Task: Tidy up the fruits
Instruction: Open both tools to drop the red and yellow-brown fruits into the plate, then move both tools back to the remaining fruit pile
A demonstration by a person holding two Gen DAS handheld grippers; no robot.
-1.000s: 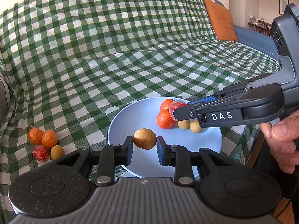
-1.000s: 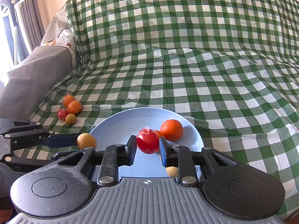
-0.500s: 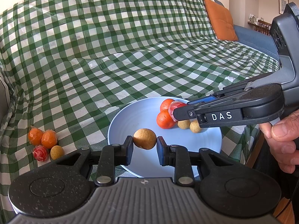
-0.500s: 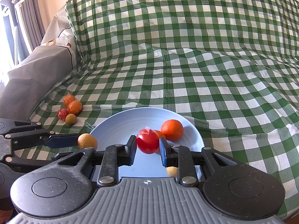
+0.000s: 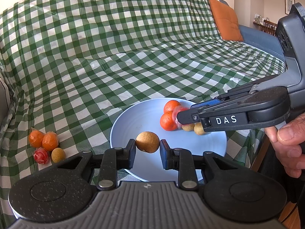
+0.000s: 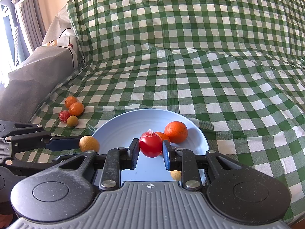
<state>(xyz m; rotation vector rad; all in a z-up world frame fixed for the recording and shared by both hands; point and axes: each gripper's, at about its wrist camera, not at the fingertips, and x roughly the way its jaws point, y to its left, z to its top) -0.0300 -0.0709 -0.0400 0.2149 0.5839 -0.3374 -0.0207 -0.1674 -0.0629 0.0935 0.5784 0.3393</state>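
Observation:
My left gripper (image 5: 147, 143) hangs over the near rim of the pale blue plate (image 5: 133, 122). A round tan fruit (image 5: 147, 142) sits between its pads. The jaws are opening, and the fruit is still caught between them. My right gripper (image 6: 150, 145) is shut on a red fruit in clear wrap (image 6: 150, 146), low over the plate (image 6: 118, 129). In the left wrist view the right gripper (image 5: 181, 115) reaches in from the right. Two oranges (image 5: 167, 121) and two small tan fruits (image 5: 199, 128) lie on the plate.
Left of the plate, on the green checked cloth (image 5: 114, 57), lie two wrapped oranges (image 5: 50, 140), a wrapped red fruit (image 5: 41, 155) and a tan fruit (image 5: 58, 154). A person's hand (image 5: 289, 143) holds the right gripper. An orange cushion (image 5: 225, 19) stands at the back right.
The left gripper's pads stand very slightly wider around the tan fruit. Both hands and all the fruit stay where they were.

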